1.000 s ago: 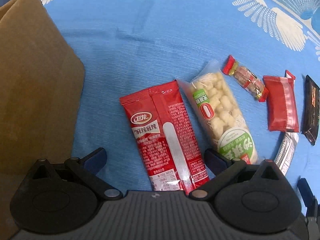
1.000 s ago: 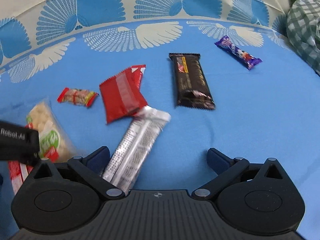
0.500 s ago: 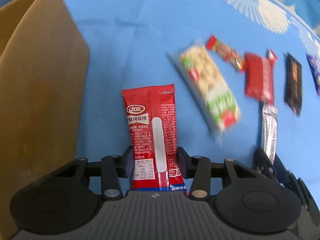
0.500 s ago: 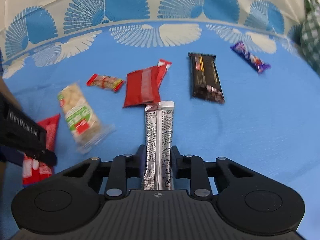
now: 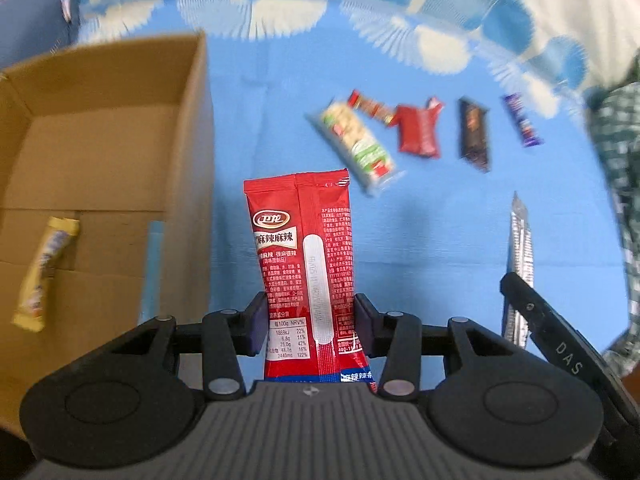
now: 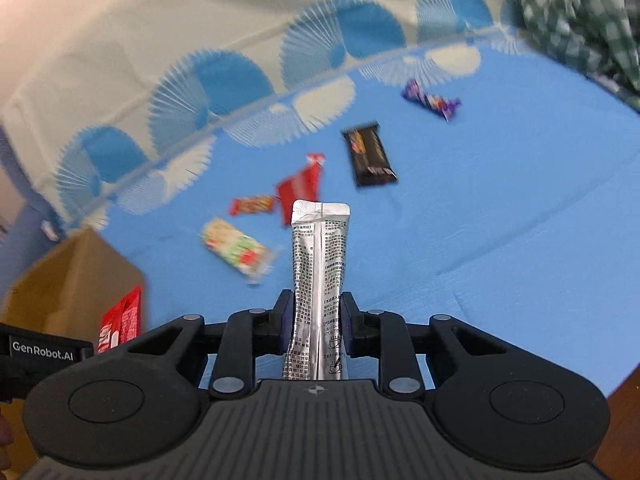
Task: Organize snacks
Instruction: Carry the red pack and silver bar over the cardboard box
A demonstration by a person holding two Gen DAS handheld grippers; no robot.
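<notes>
Snacks lie scattered over a blue cloth (image 5: 420,216), and two are held clear of it. In the left wrist view, the left gripper (image 5: 308,320) is clenched on a red packet (image 5: 300,248), which stands upright from its jaws toward 12 o'clock. At 9 o'clock sits an open box (image 5: 100,160) with a yellow bar (image 5: 42,272) lying on its floor. Toward 1 o'clock a row of snacks rests on the cloth: a puffed-snack bag (image 5: 356,140), a small candy (image 5: 370,108) touching its far end, a red pouch (image 5: 418,132), a dark bar (image 5: 474,136) and a purple bar (image 5: 520,120). At 3 o'clock the silver sachet (image 5: 520,240) shows edge-on, with the right gripper's (image 5: 516,308) black body below it. Checked fabric (image 5: 616,140) fills the right edge.

In the right wrist view, the right gripper (image 6: 316,322) is clamped on the silver sachet (image 6: 318,272), upright between its jaws and pointing to 12 o'clock. Behind it on the cloth (image 6: 500,220) lie the red pouch (image 6: 300,188), the small candy (image 6: 252,205) and, at 11 o'clock, the puffed-snack bag (image 6: 236,248). The dark bar (image 6: 370,156) lies at 12 to 1 o'clock, the purple bar (image 6: 432,101) farther off at 1 o'clock. At 9 o'clock stands the box (image 6: 72,280); just beside it the red packet (image 6: 120,320) shows above the left gripper's black body, whose tips are hidden here. Checked fabric (image 6: 580,12) sits at 2 o'clock.
</notes>
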